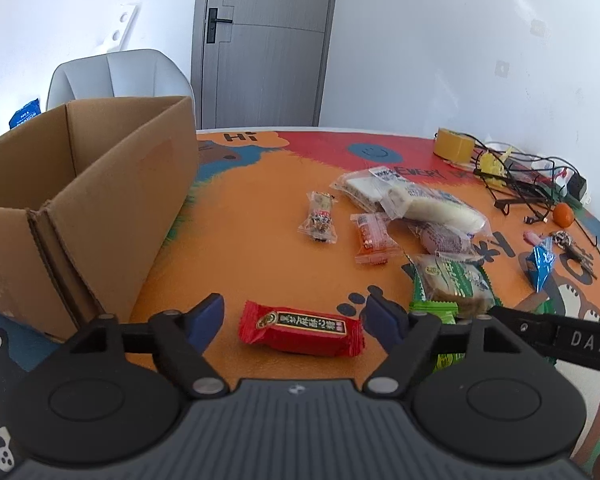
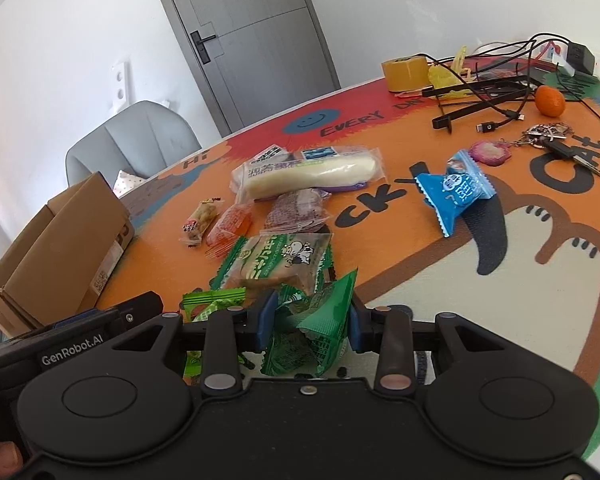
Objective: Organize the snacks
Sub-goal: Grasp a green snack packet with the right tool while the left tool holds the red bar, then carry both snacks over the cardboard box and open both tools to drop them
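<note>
Right wrist view showed the right tool point(image 2: 309, 322) clamped on a green packet point(image 2: 320, 320) low over the bench point(image 2: 420, 280). Left tool point(image 1: 294, 316) stood wide around a red bar point(image 1: 300, 330), not touching. Crinkly foil might slip free before reaching the box point(image 1: 100, 200).

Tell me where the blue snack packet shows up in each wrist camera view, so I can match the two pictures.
Left wrist view: the blue snack packet lies far right, near the keys.
Right wrist view: the blue snack packet lies right of centre, on the mat below the keys.
Shared landmark: the orange fruit beside the black cables.
</note>
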